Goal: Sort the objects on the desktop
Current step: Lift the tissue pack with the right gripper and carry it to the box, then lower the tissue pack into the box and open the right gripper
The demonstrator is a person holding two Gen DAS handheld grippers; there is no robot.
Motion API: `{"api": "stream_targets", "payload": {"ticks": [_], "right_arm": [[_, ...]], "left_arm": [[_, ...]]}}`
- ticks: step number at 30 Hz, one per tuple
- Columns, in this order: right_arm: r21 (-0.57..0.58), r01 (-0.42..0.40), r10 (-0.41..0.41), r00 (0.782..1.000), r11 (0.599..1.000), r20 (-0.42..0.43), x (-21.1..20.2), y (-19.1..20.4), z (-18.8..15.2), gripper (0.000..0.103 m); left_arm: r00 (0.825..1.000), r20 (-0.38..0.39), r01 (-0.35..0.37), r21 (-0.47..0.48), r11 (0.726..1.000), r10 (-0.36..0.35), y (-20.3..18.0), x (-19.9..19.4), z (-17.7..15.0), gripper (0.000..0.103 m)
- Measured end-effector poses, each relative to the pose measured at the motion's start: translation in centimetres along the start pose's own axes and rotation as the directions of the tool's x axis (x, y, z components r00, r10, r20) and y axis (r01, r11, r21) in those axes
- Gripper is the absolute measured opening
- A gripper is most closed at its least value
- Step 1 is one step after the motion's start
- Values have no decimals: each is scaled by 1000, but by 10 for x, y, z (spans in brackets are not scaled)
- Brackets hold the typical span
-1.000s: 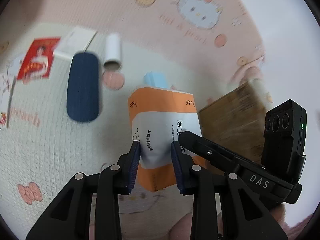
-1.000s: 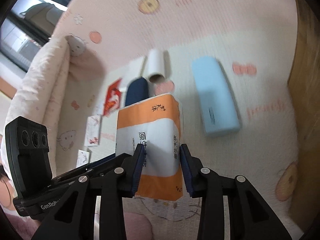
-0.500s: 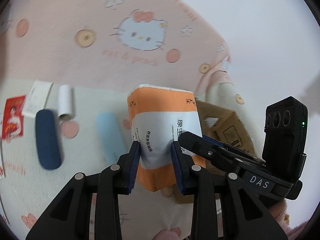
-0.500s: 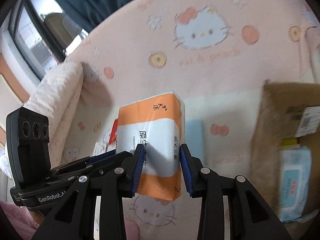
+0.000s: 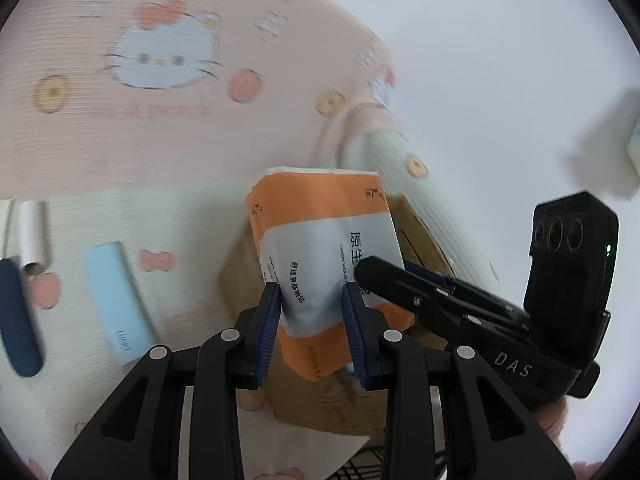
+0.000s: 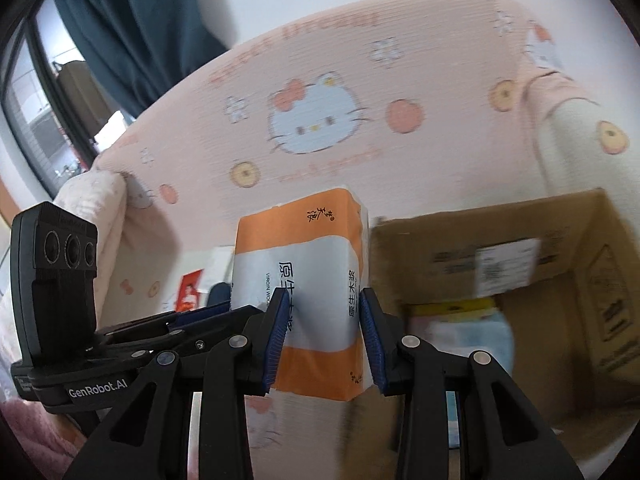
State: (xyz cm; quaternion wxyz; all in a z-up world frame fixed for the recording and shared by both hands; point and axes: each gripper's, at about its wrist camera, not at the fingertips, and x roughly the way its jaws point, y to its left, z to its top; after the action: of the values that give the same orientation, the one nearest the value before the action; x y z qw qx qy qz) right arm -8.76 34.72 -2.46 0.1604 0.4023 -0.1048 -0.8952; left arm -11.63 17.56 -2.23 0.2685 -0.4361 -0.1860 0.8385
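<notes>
Both grippers are shut on one orange and white tissue pack [image 5: 320, 240], held in the air. My left gripper [image 5: 312, 300] grips its lower part in the left wrist view. My right gripper [image 6: 323, 312] grips the same pack [image 6: 308, 264] in the right wrist view. An open cardboard box [image 6: 520, 248] stands to the right of the pack, with soft packets [image 6: 464, 332] inside. In the left wrist view the box [image 5: 420, 240] lies behind and below the pack.
On the bedspread to the left lie a light blue case [image 5: 116, 300], a dark blue case [image 5: 16, 316] and a white tube [image 5: 32, 236]. A red card [image 6: 190, 292] lies far left. A pink Hello Kitty cushion [image 6: 312, 120] rises behind.
Both grippers have lifted the tissue pack and swung it to the right, from above the cases to beside the open cardboard box. The grip has not changed.
</notes>
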Motion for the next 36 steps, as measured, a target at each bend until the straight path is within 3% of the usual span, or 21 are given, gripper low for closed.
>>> {"api": "stream_targets", "payload": {"ticks": [7,12,18,22,27,31,34,36], "right_arm": [[47,72,-70,997,996,-43,-17,-48,-6,33],[93,108,-101,992,990,-72,-23,-73,-10,34],[175,89,-64,987,980,-145,-14,-96,-20,34],[194,70,-29,979,978,-203,-2,-108,-29,35],[182,117,-63,958,976,-279,14,-116,-36,38],[156,143,-90,948,977,-307,20,-115,-39,40],[140,146,-100,951,979,-294,18,-112,-38,42],[134,146,-103,952,980,-289,17,-110,-37,47]], "left_arm": [[993,-113,39,54,998,-32,-32,42,-3,35],[979,-189,77,6,997,-74,-38,66,-4,35],[971,-238,2,89,996,19,-49,83,-14,35],[953,-299,-20,86,996,45,-42,94,-21,36],[951,-289,-58,189,980,112,-50,93,-24,37],[948,-255,-114,297,948,193,-61,95,-31,37],[950,-246,-110,310,944,191,-63,95,-32,39],[954,-255,-84,271,959,156,-58,93,-29,41]]}}
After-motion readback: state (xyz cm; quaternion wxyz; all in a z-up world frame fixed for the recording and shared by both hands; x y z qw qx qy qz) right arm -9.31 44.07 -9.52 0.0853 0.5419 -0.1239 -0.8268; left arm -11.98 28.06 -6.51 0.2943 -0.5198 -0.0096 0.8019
